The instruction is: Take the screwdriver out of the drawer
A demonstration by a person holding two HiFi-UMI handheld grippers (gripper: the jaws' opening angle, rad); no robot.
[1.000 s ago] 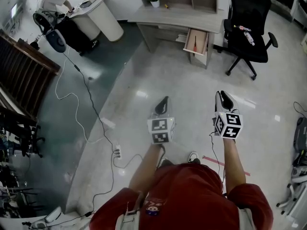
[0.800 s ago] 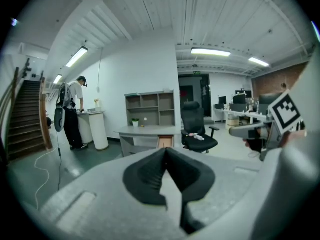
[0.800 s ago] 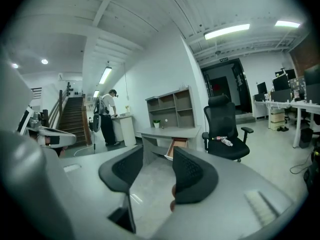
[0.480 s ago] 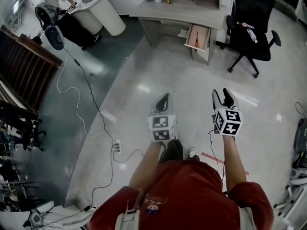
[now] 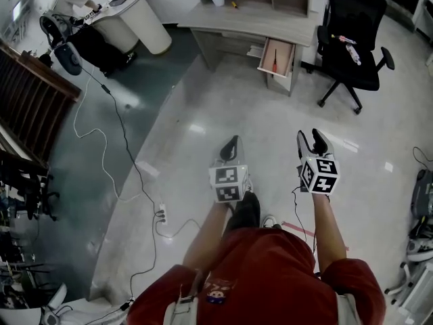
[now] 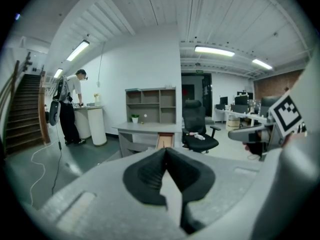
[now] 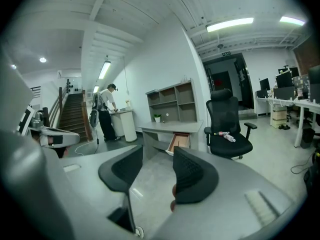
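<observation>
Well ahead of both tongs, toward the top of the head view, the screwdriver (image 5: 274, 61) lies inside the open drawer (image 5: 283, 51) that juts from the desk (image 5: 250, 19). Lower down, the left tongs (image 5: 232, 143) are clenched, jaws pressed together on nothing. Right of them the right tongs (image 5: 311, 136) stand released, their jaws having just been opening, with only floor (image 5: 223, 107) showing between them.

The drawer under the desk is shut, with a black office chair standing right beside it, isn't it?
Not quite. The drawer is pulled open, not shut, and the head view shows a screwdriver lying inside it. The rest holds: it sits under the desk, and the black office chair stands right beside it.
</observation>
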